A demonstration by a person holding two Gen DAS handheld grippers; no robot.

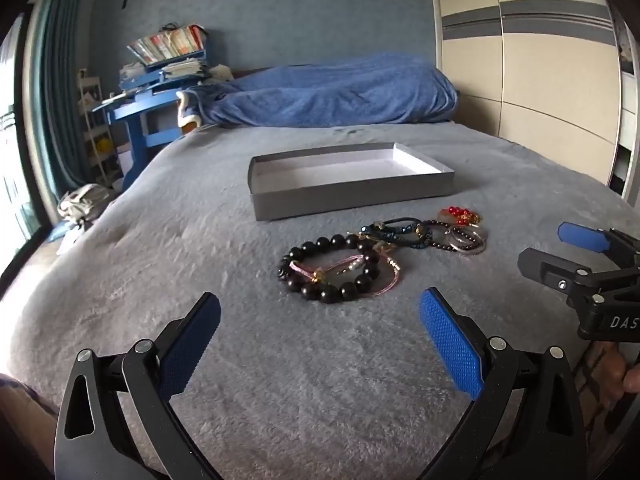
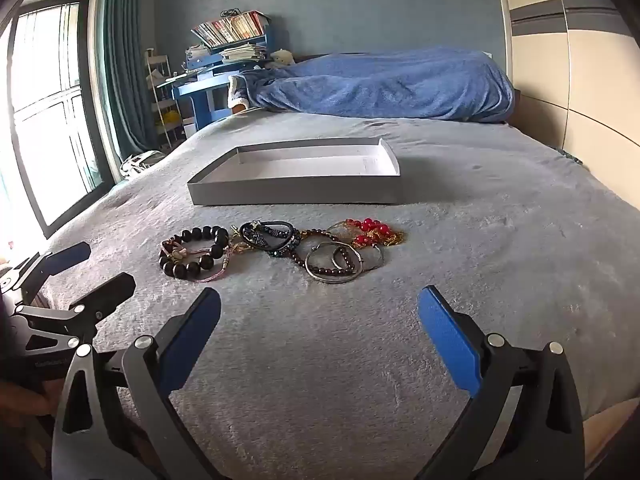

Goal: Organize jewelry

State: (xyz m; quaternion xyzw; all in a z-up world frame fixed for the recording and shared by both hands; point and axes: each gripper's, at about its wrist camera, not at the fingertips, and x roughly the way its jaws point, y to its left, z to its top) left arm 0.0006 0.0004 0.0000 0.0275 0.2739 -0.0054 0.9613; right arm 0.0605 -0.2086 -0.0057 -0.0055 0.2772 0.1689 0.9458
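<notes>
Grey plush bedcover (image 1: 200, 240) carries everything, and it is soft, so any piece can sink a little into the pile. Nearest the left gripper (image 1: 320, 344) lies the black bead bracelet (image 1: 332, 268) with a pink cord (image 1: 384, 280) threaded through its ring; behind them the dark braided bands (image 2: 272, 236), silver bangles (image 2: 334, 264) and red beads (image 2: 370, 230) overlap in one row. Just beyond stands the shallow grey box (image 1: 352, 196), with nothing in it. Both grippers hover with jaws wide and hold nothing; the right gripper (image 2: 320, 340) faces the bangles. The main risk, I think, is tangling: lifting one piece may drag its neighbour, which could then drop short of the box. Fingers may also pinch the cover.
</notes>
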